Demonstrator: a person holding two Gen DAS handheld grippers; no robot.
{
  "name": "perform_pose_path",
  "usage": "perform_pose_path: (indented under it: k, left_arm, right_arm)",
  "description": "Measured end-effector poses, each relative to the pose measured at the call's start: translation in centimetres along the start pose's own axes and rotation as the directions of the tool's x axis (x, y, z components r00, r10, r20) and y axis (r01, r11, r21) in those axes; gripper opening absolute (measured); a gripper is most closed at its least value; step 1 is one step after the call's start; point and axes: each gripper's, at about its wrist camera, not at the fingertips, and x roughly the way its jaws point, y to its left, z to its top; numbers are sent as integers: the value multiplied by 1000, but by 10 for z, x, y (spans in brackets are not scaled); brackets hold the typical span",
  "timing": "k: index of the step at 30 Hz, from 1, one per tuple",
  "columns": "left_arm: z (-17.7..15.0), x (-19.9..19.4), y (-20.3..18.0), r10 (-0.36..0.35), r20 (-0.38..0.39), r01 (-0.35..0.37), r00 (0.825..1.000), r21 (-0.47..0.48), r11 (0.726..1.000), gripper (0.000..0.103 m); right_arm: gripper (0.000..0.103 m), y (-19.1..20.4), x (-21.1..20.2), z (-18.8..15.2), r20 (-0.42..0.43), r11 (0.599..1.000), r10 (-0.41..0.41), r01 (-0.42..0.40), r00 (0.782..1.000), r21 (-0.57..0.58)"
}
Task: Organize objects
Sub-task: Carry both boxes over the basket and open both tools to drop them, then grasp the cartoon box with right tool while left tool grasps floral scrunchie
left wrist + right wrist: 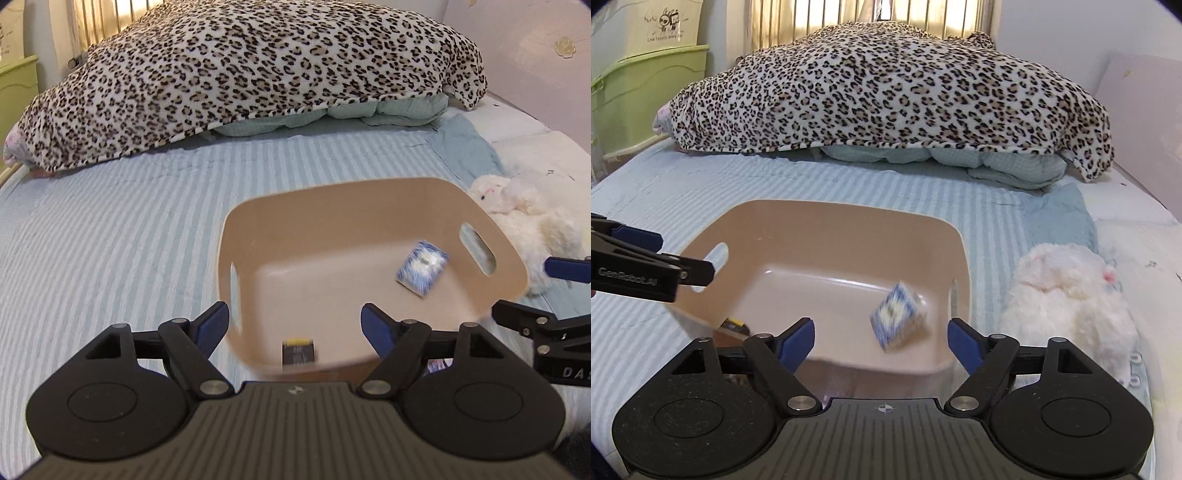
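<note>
Beige plastic tub with cut-out handles sits on striped blue bed, blurred blue-white patterned box inside it, tilted. Left gripper jaws spread, empty. Right gripper jaws spread too; fluffy white plush toy beside tub.

1. Soft, even daylight comes through the curtain behind the bed; shadows are faint.
2. The beige bin and blue-white box are motion-blurred.
3. Fisheye bending curves the edges; the corners are dark.
</note>
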Motion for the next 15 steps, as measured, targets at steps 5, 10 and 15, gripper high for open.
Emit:
perform_pose_path:
  k: [5, 10, 15]
  left_arm:
    - [-31, -10, 5, -19, -50, 19, 999, 0, 1000, 87]
    - [-61, -7, 9, -7, -104, 7, 995, -3, 1000, 87]
    - [-89, -1, 15, -32, -151, 26, 988, -43, 999, 87]
  right_arm:
    - [93, -1, -23, -19, -18, 1000, -6, 6, 1000, 12]
    - [95, 0, -29, -44, -65, 1000, -6, 7, 998, 17]
    - [95, 1, -21, -72, -122, 999, -2, 6, 993, 37]
